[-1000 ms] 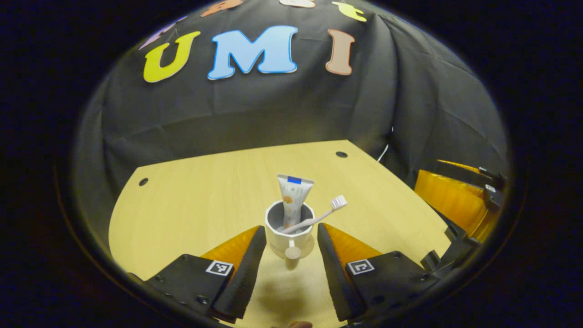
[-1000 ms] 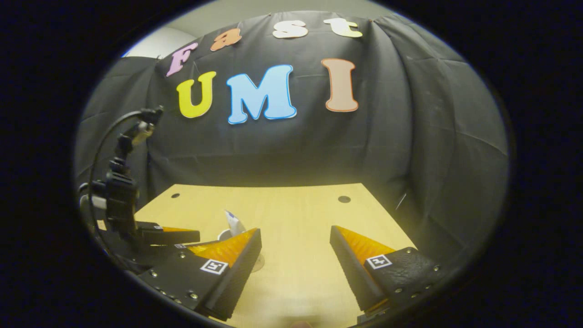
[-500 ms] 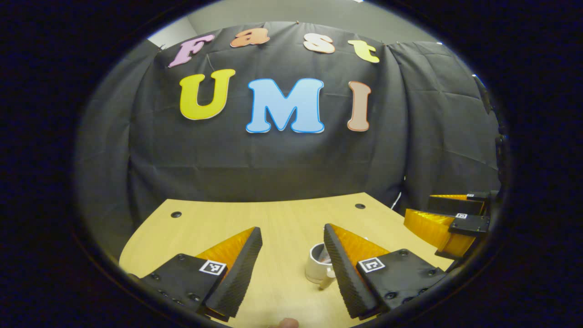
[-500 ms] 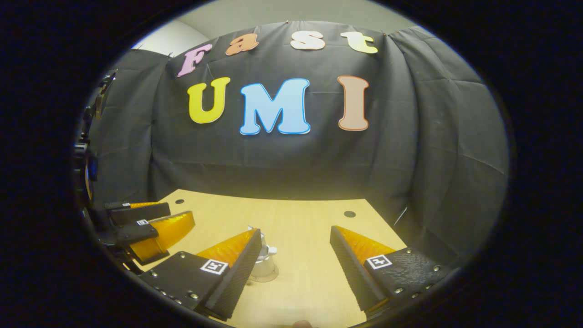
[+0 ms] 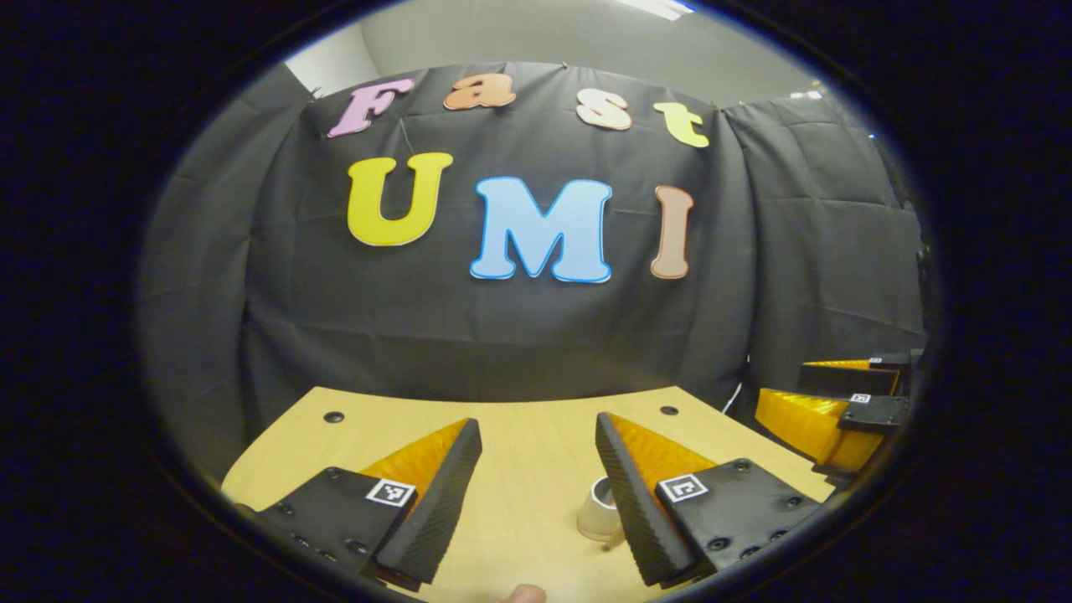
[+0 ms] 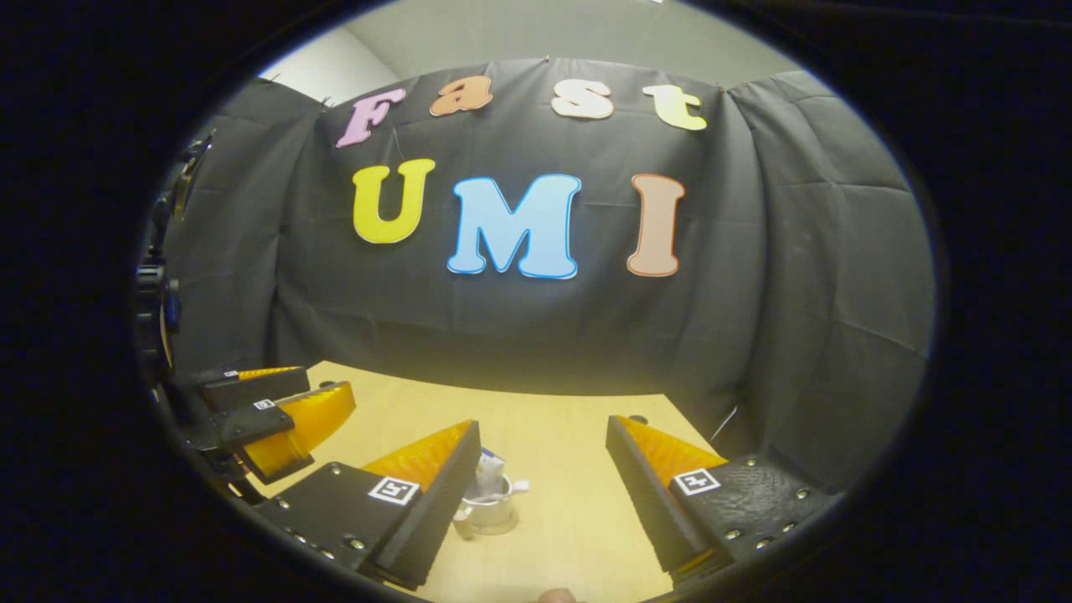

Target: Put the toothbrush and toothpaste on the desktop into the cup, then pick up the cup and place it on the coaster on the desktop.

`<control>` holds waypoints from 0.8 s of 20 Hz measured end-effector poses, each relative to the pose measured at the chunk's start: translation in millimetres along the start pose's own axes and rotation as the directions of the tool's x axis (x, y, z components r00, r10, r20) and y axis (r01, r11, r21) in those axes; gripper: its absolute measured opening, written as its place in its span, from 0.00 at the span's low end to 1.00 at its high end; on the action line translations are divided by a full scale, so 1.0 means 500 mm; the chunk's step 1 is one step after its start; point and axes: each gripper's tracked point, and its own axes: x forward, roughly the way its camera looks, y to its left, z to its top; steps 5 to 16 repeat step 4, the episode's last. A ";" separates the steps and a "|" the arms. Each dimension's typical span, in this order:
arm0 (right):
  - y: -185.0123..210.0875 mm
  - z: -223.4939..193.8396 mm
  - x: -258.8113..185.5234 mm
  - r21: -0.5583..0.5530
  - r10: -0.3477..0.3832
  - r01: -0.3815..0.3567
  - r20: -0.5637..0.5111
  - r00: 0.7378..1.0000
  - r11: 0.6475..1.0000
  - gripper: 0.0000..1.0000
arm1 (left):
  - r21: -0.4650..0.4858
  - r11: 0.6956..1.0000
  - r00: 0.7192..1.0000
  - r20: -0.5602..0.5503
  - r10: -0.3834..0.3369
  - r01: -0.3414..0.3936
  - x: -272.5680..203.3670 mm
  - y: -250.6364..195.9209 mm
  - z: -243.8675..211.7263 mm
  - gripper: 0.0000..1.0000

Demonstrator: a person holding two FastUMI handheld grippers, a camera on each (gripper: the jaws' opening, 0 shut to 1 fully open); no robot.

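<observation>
A white cup (image 6: pixel 490 511) stands on the wooden desktop (image 6: pixel 553 435), low in the right gripper view beside my right gripper's left finger. The toothpaste tube (image 6: pixel 489 463) and the toothbrush head (image 6: pixel 519 485) stick out of it. A thin round coaster (image 6: pixel 504 528) shows under its base. In the left gripper view the cup (image 5: pixel 597 509) is half hidden behind a finger. My left gripper (image 5: pixel 536 423) is open and holds nothing. My right gripper (image 6: pixel 543 425) is open too, raised above the desk with the cup below its left finger.
The right gripper (image 5: pixel 833 406) appears at the right edge of the left gripper view. The left gripper (image 6: pixel 280 410) sits at the left edge of the right gripper view. Black cloth walls close the back and sides. Small round holes (image 5: pixel 333 416) mark the desk's far corners.
My left gripper has drawn back from the cup, which stood between its open fingers, and tilted upward. The right gripper has also lifted its view. The cup now sits lower in both views.
</observation>
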 end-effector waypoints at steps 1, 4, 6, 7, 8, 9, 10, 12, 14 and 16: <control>-0.002 0.004 0.000 0.000 -0.003 0.003 0.004 1.000 1.000 0.94 | 0.005 1.000 1.000 0.009 -0.002 0.002 0.001 -0.001 0.005 0.90; -0.010 0.012 0.003 -0.002 -0.010 0.010 0.013 1.000 1.000 0.94 | 0.018 1.000 1.000 0.025 -0.007 0.006 0.009 -0.009 0.011 0.90; -0.010 0.012 0.003 -0.002 -0.010 0.010 0.013 1.000 1.000 0.94 | 0.018 1.000 1.000 0.025 -0.007 0.006 0.009 -0.009 0.011 0.90; -0.010 0.012 0.003 -0.002 -0.010 0.010 0.013 1.000 1.000 0.94 | 0.018 1.000 1.000 0.025 -0.007 0.006 0.009 -0.009 0.011 0.90; -0.010 0.012 0.003 -0.002 -0.010 0.010 0.013 1.000 1.000 0.94 | 0.018 1.000 1.000 0.025 -0.007 0.006 0.009 -0.009 0.011 0.90; -0.010 0.012 0.003 -0.002 -0.010 0.010 0.013 1.000 1.000 0.94 | 0.018 1.000 1.000 0.025 -0.007 0.006 0.009 -0.009 0.011 0.90; -0.010 0.012 0.003 -0.002 -0.010 0.010 0.013 1.000 1.000 0.94 | 0.018 1.000 1.000 0.025 -0.007 0.006 0.009 -0.009 0.011 0.90; -0.010 0.012 0.003 -0.002 -0.010 0.010 0.013 1.000 1.000 0.94 | 0.018 1.000 1.000 0.025 -0.007 0.006 0.009 -0.009 0.011 0.90; -0.010 0.012 0.003 -0.002 -0.010 0.010 0.013 1.000 1.000 0.94 | 0.018 1.000 1.000 0.025 -0.007 0.006 0.009 -0.009 0.011 0.90; -0.010 0.012 0.003 -0.002 -0.010 0.010 0.013 1.000 1.000 0.94 | 0.018 1.000 1.000 0.025 -0.007 0.006 0.009 -0.009 0.011 0.90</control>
